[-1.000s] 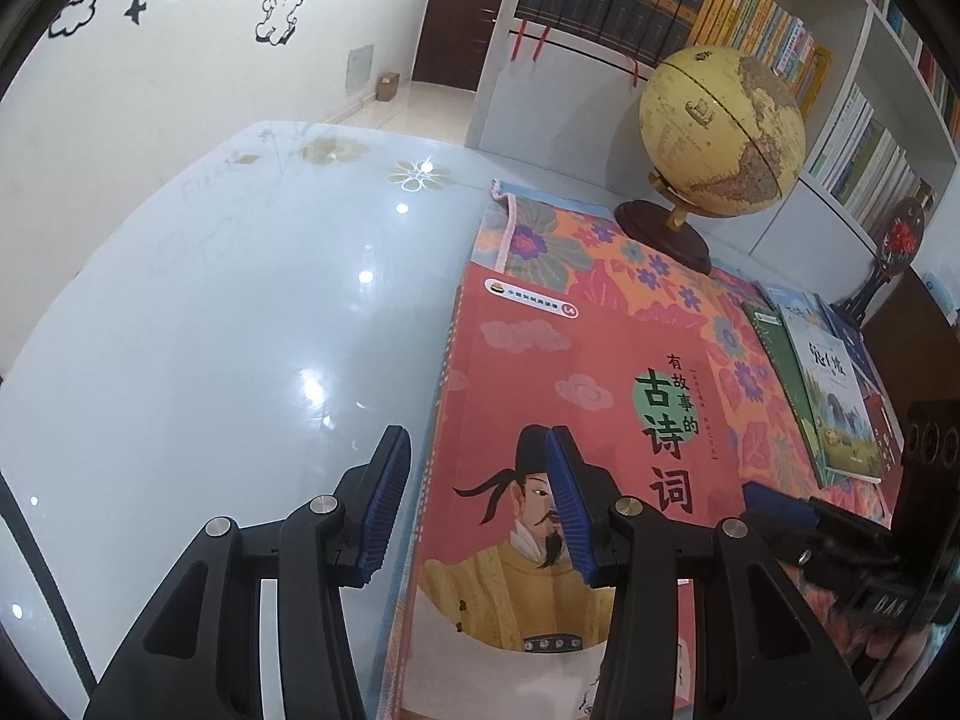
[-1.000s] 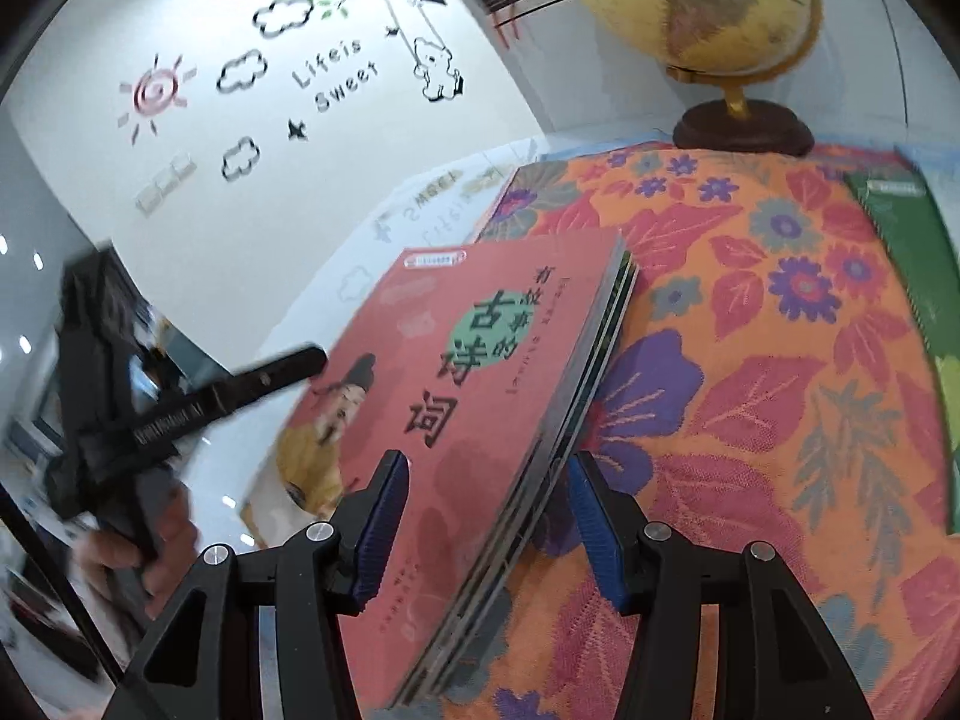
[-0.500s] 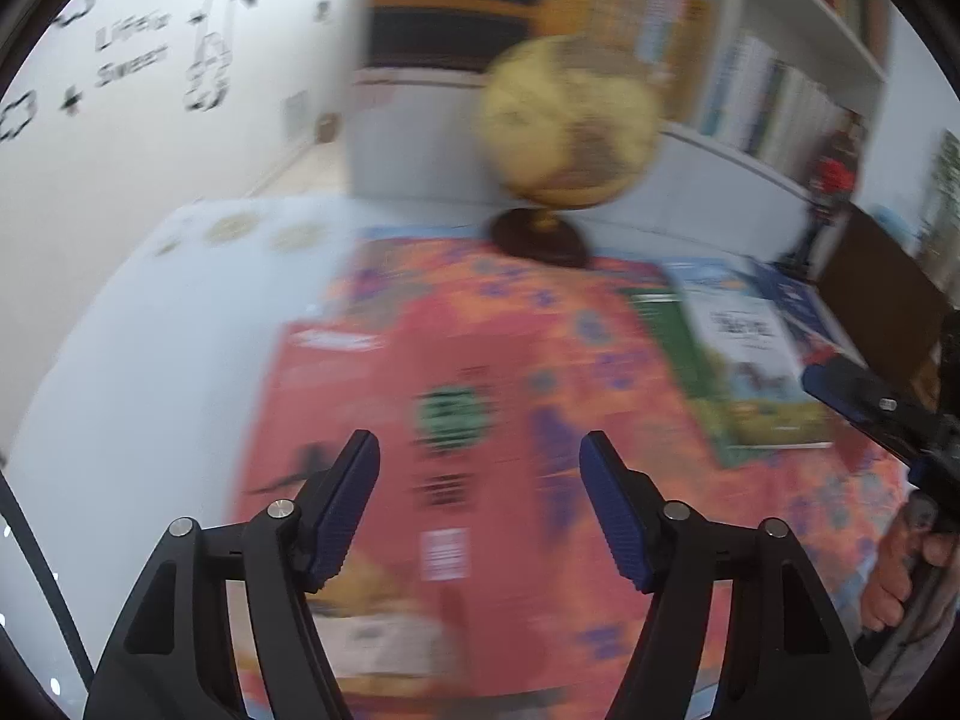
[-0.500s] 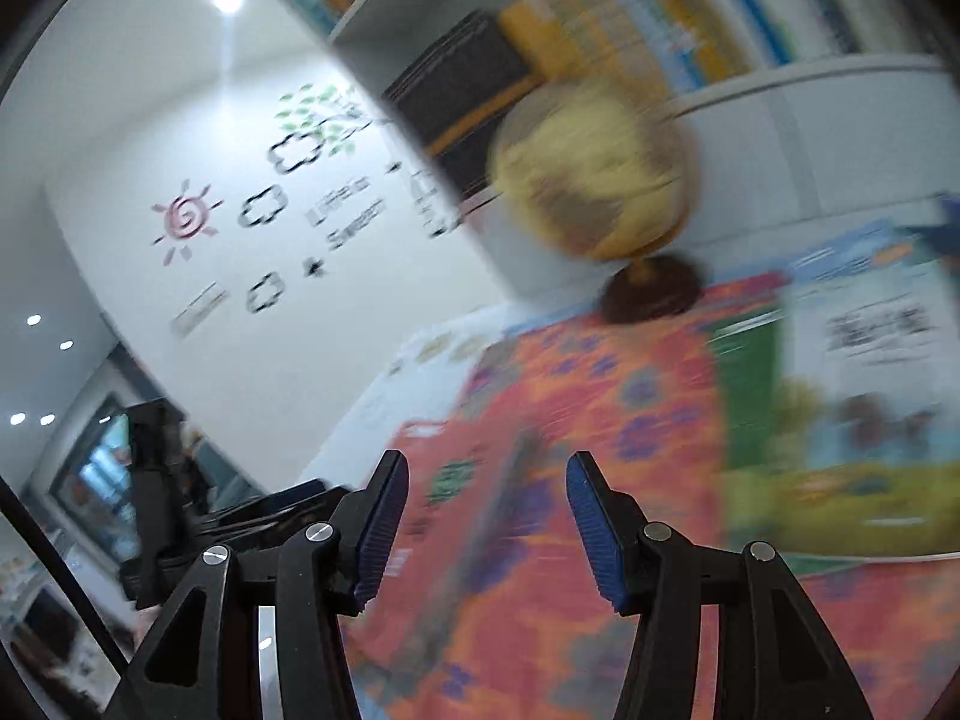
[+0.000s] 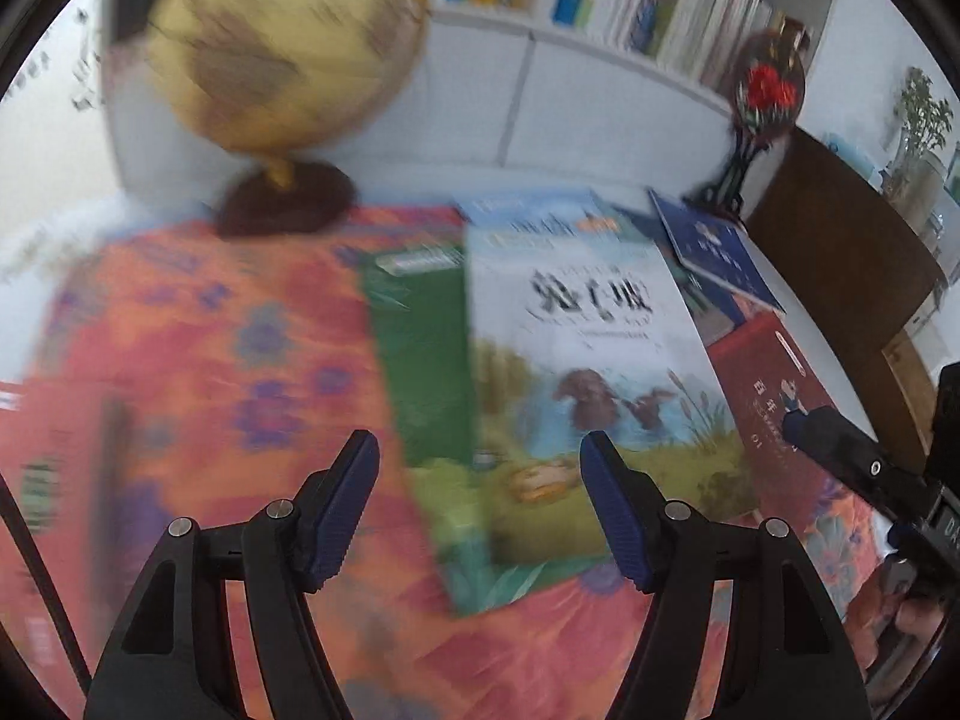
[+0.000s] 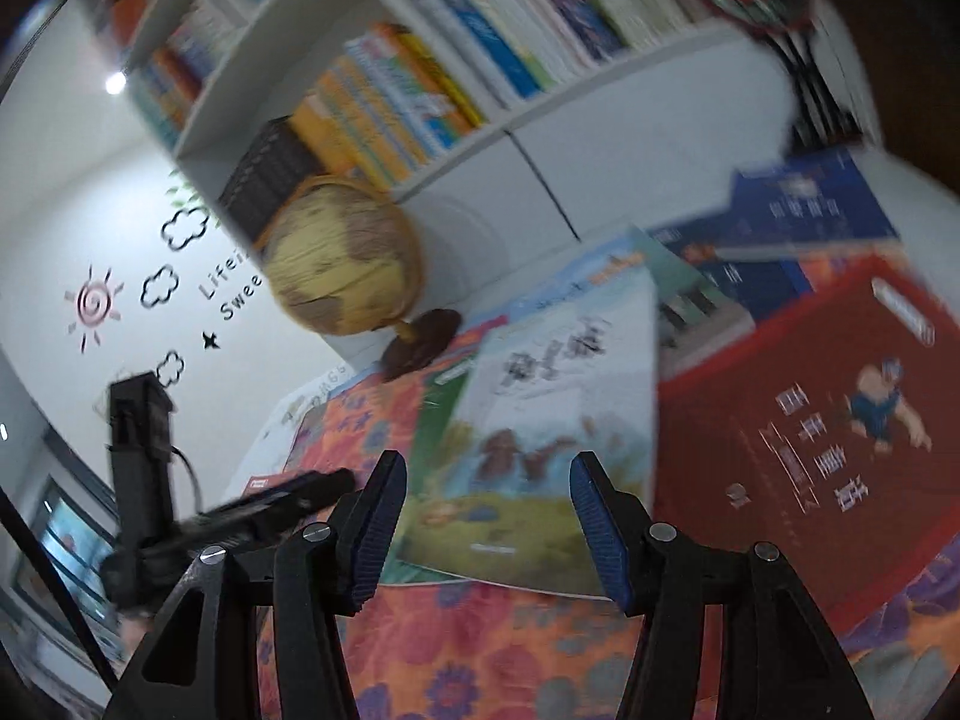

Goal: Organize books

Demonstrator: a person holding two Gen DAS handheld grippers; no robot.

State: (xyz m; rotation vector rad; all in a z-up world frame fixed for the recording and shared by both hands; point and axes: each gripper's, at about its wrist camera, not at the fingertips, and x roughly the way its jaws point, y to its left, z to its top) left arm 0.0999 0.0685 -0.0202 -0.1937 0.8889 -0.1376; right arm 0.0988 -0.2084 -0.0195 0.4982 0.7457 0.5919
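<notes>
Both claws, the left claw [image 5: 478, 504] and the right claw [image 6: 487, 525], hang open and empty over the flowered cloth [image 5: 228, 324]; the right one's jaws have just widened slightly. The picture book [image 5: 576, 372] lies atop overlapping books [image 6: 804, 420] beside the globe [image 5: 282, 42], likely next to be squared up.

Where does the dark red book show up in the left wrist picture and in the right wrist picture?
Left wrist view: the dark red book lies at the right edge, right of the white picture book.
Right wrist view: the dark red book fills the right side, again right of the white picture book.
Shared landmark: the globe, upper left in both.
</notes>
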